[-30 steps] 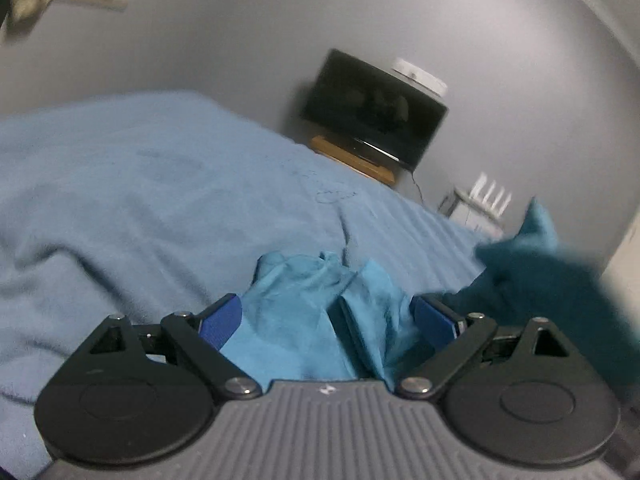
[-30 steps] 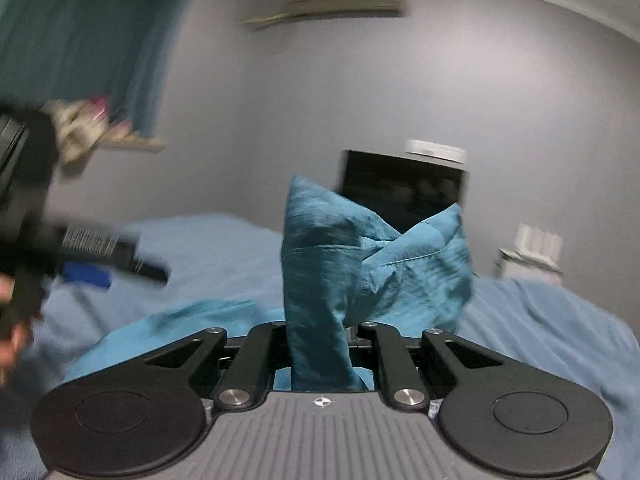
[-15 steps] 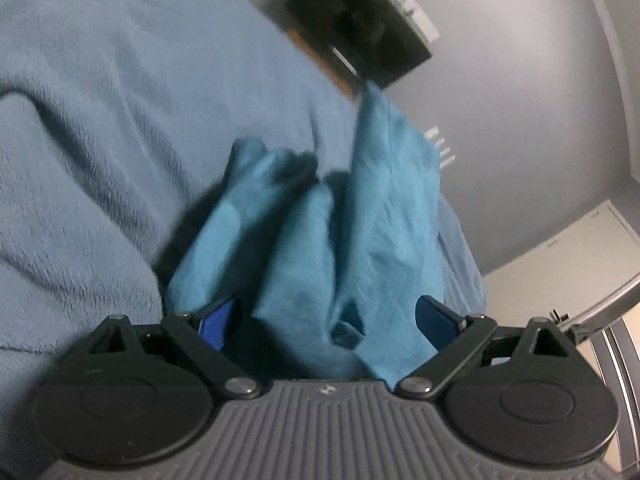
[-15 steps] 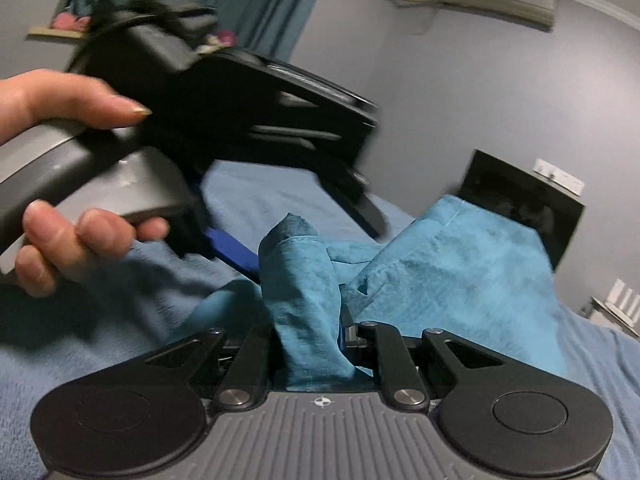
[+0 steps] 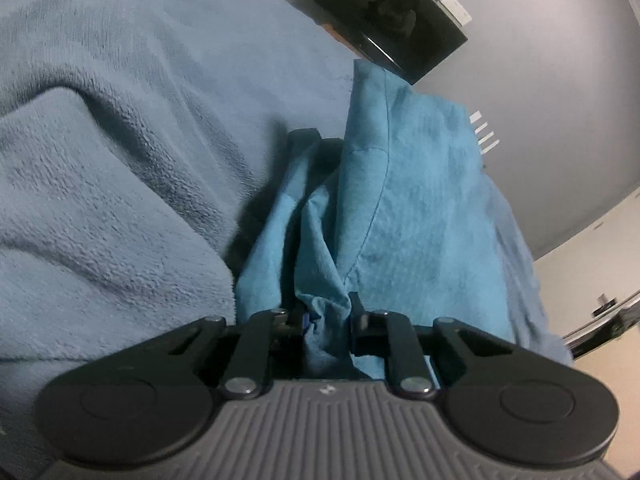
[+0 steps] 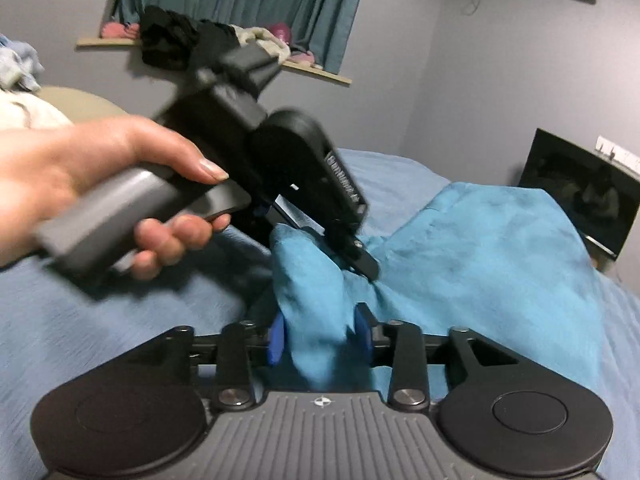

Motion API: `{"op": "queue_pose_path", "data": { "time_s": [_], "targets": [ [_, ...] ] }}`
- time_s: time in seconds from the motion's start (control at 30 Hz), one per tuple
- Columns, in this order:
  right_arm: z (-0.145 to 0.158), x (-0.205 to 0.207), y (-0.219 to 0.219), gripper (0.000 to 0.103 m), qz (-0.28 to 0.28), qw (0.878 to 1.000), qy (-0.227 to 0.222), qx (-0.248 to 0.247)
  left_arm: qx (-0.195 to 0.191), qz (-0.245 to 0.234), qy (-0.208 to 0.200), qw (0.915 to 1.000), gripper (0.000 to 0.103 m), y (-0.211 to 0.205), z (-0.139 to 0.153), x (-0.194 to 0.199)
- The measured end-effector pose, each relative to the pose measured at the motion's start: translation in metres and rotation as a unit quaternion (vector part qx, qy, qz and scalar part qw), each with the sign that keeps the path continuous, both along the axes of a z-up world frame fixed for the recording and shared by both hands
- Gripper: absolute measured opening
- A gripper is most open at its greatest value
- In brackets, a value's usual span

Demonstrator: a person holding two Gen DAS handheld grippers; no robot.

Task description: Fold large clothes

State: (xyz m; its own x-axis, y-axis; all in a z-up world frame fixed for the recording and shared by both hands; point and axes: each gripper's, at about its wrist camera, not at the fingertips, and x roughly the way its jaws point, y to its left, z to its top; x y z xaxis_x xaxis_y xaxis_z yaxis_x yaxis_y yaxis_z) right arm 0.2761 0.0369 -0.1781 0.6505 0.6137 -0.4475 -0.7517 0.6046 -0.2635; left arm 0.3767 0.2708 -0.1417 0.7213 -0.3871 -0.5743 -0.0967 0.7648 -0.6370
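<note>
A teal garment [image 5: 404, 208] lies bunched on the light blue bed blanket [image 5: 120, 168]. My left gripper [image 5: 326, 318] is shut on a fold of it. In the right wrist view the same garment [image 6: 480, 256] spreads to the right. My right gripper [image 6: 318, 338] has its blue pads parted a little, with a bunch of the cloth still between them. The left gripper [image 6: 352, 252], held by a hand [image 6: 120, 184], pinches the cloth just beyond my right one.
A dark TV screen [image 5: 390, 20] stands against the grey wall past the bed. A shelf with clothes [image 6: 208, 44] and teal curtains [image 6: 240, 0] are behind the hand. A white router [image 5: 486, 134] sits by the wall.
My left gripper closed on the teal cloth. My right gripper's jaws opened slightly around its bunch. The left gripper moved in close to the right one.
</note>
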Motion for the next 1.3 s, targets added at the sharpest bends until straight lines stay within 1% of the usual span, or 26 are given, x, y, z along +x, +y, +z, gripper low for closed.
{"op": "queue_pose_path", "data": {
  "time_s": [0.03,0.1,0.13,0.17,0.2,0.23,0.3,0.37,0.4,0.47,0.5,0.57,0.6,0.63,0.67,0.73,0.77,0.83,0.9,0.93,1.03,1.1,1.17,1.2,1.27,1.3],
  "targets": [
    [0.007,0.0,-0.011,0.04,0.001,1.0,0.005,0.008,0.002,0.001,0.0,1.0,0.014,0.0,0.0,0.0],
    [0.023,-0.003,-0.042,0.04,0.004,0.999,0.011,0.042,0.003,0.002,0.002,1.0,0.014,-0.003,0.001,0.002],
    [0.032,0.007,-0.052,0.04,-0.007,0.998,0.009,0.058,0.009,0.002,0.002,1.0,0.014,-0.005,0.002,0.003],
    [0.039,0.013,-0.068,0.039,-0.029,0.997,0.004,0.07,0.015,0.002,0.002,0.9999,0.014,-0.007,0.002,0.002],
    [0.045,0.023,-0.079,0.038,-0.063,0.995,-0.007,0.079,0.022,0.003,0.001,0.9998,0.014,-0.009,0.003,0.003],
    [0.048,0.026,-0.09,0.038,-0.093,0.992,-0.015,0.081,0.03,0.003,0.001,0.9995,0.014,-0.012,0.004,0.003],
    [0.045,0.056,-0.103,0.036,-0.16,0.984,-0.018,0.074,0.044,0.002,0.001,0.999,0.014,-0.017,0.005,0.003],
    [0.034,0.081,-0.108,0.035,-0.175,0.982,0.001,0.075,0.054,0.001,0.003,0.9986,0.014,-0.021,0.005,0.007],
    [0.027,0.089,-0.104,0.035,-0.173,0.983,-0.005,0.063,0.058,0.0,0.005,0.9983,0.014,-0.022,0.005,0.008],
    [0.014,0.1,-0.09,0.035,-0.167,0.985,-0.035,0.02,0.064,0.0,0.01,0.9979,0.014,-0.024,0.003,0.009],
    [0.01,0.107,-0.085,0.035,-0.168,0.985,-0.037,0.011,0.067,-0.001,0.012,0.9977,0.014,-0.025,0.002,0.01],
    [0.01,0.122,-0.082,0.033,-0.176,0.984,-0.012,0.018,0.069,-0.001,0.013,0.9975,0.014,-0.029,0.003,0.014],
    [0.014,0.129,-0.081,0.033,-0.178,0.984,-0.001,0.023,0.068,-0.002,0.014,0.9976,0.014,-0.023,-0.001,0.015],
    [0.017,0.138,-0.078,0.031,-0.173,0.985,-0.002,0.021,0.067,-0.003,0.016,0.9976,0.014,-0.023,-0.002,0.016],
    [0.015,0.146,-0.069,0.03,-0.168,0.986,-0.013,0.014,0.067,-0.005,0.017,0.9976,0.014,-0.022,-0.003,0.017],
    [0.023,0.157,-0.062,0.03,-0.158,0.987,-0.042,0.002,0.067,-0.008,0.018,0.9976,0.014,-0.022,-0.003,0.019],
    [0.027,0.157,-0.062,0.03,-0.158,0.986,-0.049,0.001,0.067,-0.009,0.019,0.9975,0.014,-0.023,-0.003,0.019],
    [0.034,0.172,-0.059,0.03,-0.168,0.984,-0.061,0.004,0.068,-0.01,0.02,0.9974,0.014,-0.023,-0.003,0.021],
    [0.036,0.201,-0.049,0.03,-0.183,0.981,-0.069,0.0,0.071,-0.01,0.021,0.9972,0.014,-0.024,-0.002,0.023],
    [0.033,0.223,-0.041,0.03,-0.191,0.979,-0.069,-0.004,0.074,-0.011,0.021,0.997,0.014,-0.024,-0.002,0.024],
    [0.034,0.26,-0.03,0.031,-0.221,0.973,-0.065,-0.019,0.078,-0.011,0.022,0.9966,0.015,-0.026,-0.003,0.029],
    [0.033,0.283,-0.027,0.037,-0.247,0.967,-0.059,-0.02,0.081,-0.01,0.022,0.9964,0.015,-0.027,-0.003,0.032],
    [0.038,0.302,-0.035,0.05,-0.276,0.961,-0.027,0.007,0.081,-0.009,0.024,0.9963,0.015,-0.028,-0.003,0.035],
    [0.042,0.309,-0.042,0.052,-0.284,0.958,-0.006,0.028,0.082,-0.01,0.026,0.9963,0.015,-0.029,-0.004,0.036],
    [0.05,0.32,-0.066,0.072,-0.3,0.949,0.029,0.09,0.083,-0.011,0.028,0.9961,0.015,-0.031,-0.004,0.038],
    [0.051,0.323,-0.079,0.076,-0.305,0.945,0.046,0.112,0.083,-0.012,0.03,0.996,0.015,-0.031,-0.004,0.039]
  ]
}}
